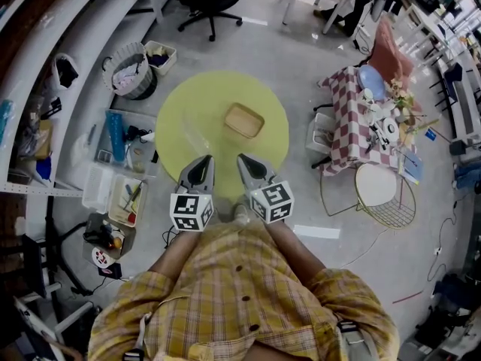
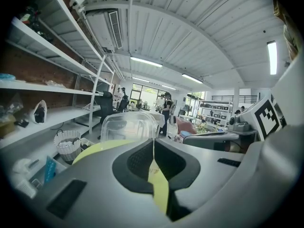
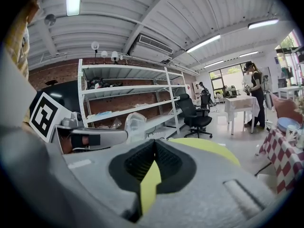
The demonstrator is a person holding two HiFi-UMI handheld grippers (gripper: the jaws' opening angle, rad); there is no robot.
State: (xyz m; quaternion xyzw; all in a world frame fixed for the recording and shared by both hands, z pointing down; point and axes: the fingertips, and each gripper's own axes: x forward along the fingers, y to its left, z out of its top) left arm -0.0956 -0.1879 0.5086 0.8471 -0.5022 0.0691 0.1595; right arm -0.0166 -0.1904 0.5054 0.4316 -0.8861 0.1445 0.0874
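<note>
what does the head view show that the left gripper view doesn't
Only the head view shows the tan tray lying on the table and the wire stool off to the right. Only the left gripper view shows the ceiling lights, the air conditioner, and a close look at the left tongs, shut with nothing between them. Both show the round yellow table and the white basket on the floor beside it.

Glossy clear plastic container point(image 2: 127, 125), matt smooth yellow table point(image 1: 197, 96).
</note>
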